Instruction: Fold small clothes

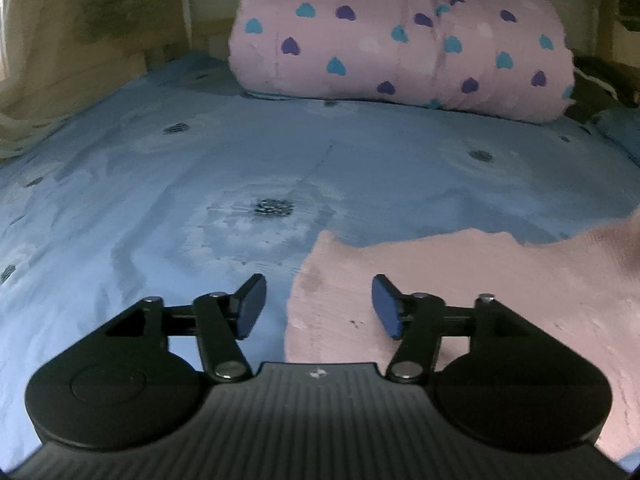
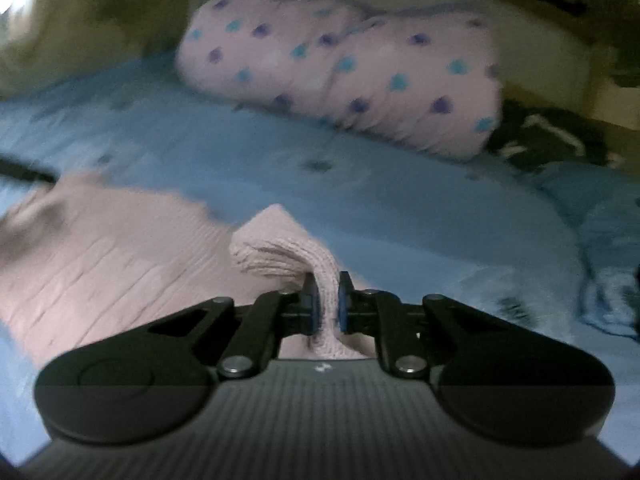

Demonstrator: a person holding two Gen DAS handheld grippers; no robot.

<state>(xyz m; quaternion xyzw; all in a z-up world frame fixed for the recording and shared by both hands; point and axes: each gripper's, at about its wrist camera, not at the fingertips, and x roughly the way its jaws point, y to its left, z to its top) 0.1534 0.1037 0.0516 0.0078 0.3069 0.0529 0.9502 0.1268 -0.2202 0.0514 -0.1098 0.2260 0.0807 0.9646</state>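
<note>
A small pink knitted garment (image 1: 480, 292) lies flat on the blue bedsheet (image 1: 180, 184). My left gripper (image 1: 318, 306) is open and empty, low over the garment's left edge, one finger over the sheet and one over the cloth. My right gripper (image 2: 327, 304) is shut on a pinched-up fold of the pink garment (image 2: 280, 250), lifting it off the bed; the rest of the garment (image 2: 112, 248) spreads to the left. The right wrist view is blurred.
A rolled pink blanket with blue and purple hearts (image 1: 400, 40) lies across the far end of the bed. A dark cloth (image 2: 552, 140) sits at its right end. A wall and curtain (image 1: 60, 40) stand to the left. Rumpled blue bedding (image 2: 600, 240) lies at the right.
</note>
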